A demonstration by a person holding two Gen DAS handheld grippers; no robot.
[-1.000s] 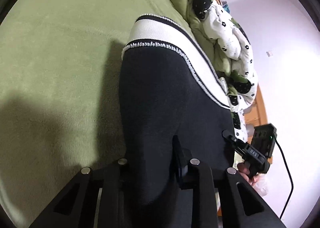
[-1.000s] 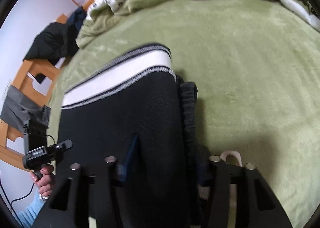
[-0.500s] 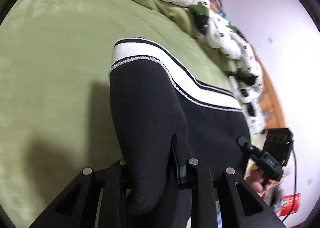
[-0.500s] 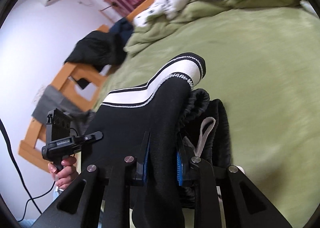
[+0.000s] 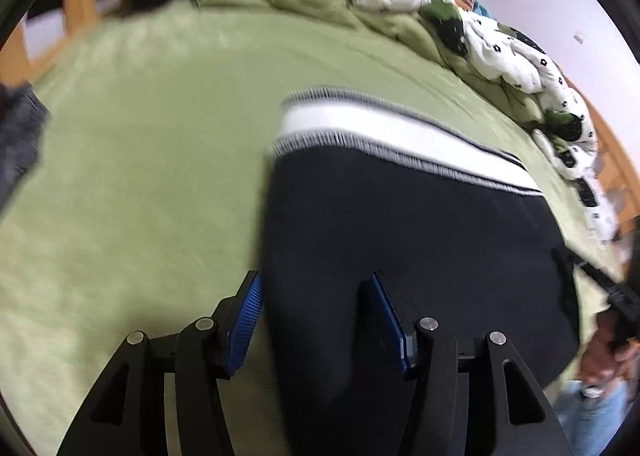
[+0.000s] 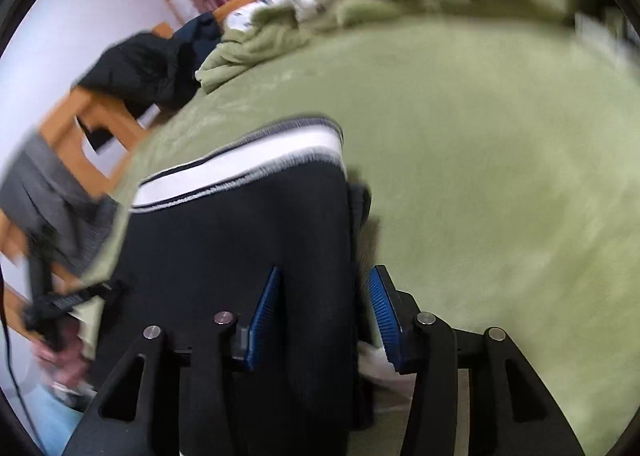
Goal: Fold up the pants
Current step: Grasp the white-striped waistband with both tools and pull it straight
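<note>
The black pants [image 5: 400, 215] with a white striped band [image 5: 380, 131] lie folded on the green blanket. My left gripper [image 5: 316, 296] hangs over their near left edge. Its jaws are opening, and black cloth sits loosely between the blue pads [image 5: 244, 320]. In the right wrist view the same pants [image 6: 240, 236] fill the lower left. My right gripper [image 6: 324, 288] is at their right edge, also opening, with a fold of cloth between its pads [image 6: 384, 316] and a gap beside the right one. Each view shows the other hand-held gripper at its outer edge, blurred.
The green blanket [image 5: 140, 135] covers the bed all around the pants. A rumpled white patterned quilt [image 5: 500, 39] lies along the far side. Dark clothes [image 6: 148, 67] and a grey garment [image 6: 36, 183] hang on the wooden frame [image 6: 80, 123] at the left.
Both grippers were shut on the lifted black cloth; now their jaws stand apart and the cloth lies lower on the bed. Both views have swung across the bed.
</note>
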